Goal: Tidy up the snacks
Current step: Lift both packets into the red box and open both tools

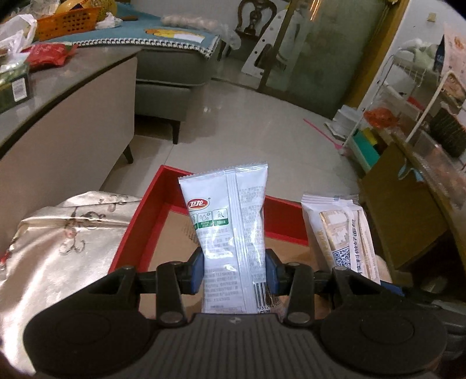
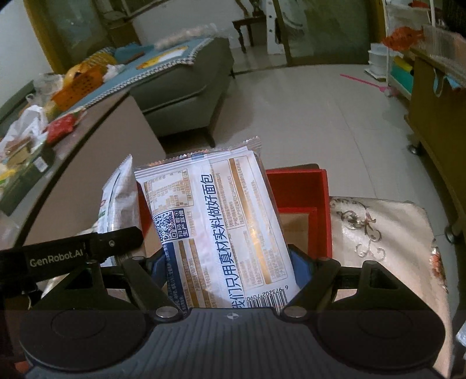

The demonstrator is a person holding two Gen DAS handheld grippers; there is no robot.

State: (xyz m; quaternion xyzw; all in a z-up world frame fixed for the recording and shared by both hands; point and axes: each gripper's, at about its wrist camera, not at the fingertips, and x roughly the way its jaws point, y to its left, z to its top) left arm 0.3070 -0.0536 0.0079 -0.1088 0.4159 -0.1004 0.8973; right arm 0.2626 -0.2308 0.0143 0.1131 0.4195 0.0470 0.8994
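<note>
left claw (image 1: 234,272): closed tight on a narrow white snack packet (image 1: 230,227); blue pads (image 1: 196,271) are pressed against both sides of the lower half, packet held upright.
right claw (image 2: 228,269): spread wide, clamped on a broad white bread packet (image 2: 215,221); printed back is turned up, barcode end nearest the camera.
packet positions: both are held in the air over a red tray (image 1: 163,201), side by side. In the left view the bread packet (image 1: 340,233) is seen just right of the narrow one; in the right view the narrow packet (image 2: 116,201) is seen just left of the bread.
tray: red walls, brown cardboard floor, nothing seen lying on the visible part. In the right view its far corner (image 2: 300,186) shows behind the bread packet.
surface under tray: covered by a shiny cream cloth (image 1: 67,242) with embroidered scrolls, touching the tray's side.
bench (image 1: 64,116): grey top, curved edge, beige front, off to the left. A red wrapper (image 1: 49,54), white plastic bags and a dark box are lying on it.
sofa (image 1: 177,64): grey, behind the bench, draped with a teal cover; an orange basket (image 1: 68,22) is sitting on it.
floor (image 1: 247,125): pale glossy tiles, a pink stick (image 1: 323,131) lying on it.
right side of room: white wire rack (image 1: 407,96) with clutter, brown cardboard box (image 1: 402,210) near it.
back of room: glass panels in a gold frame, dark wooden chair.
</note>
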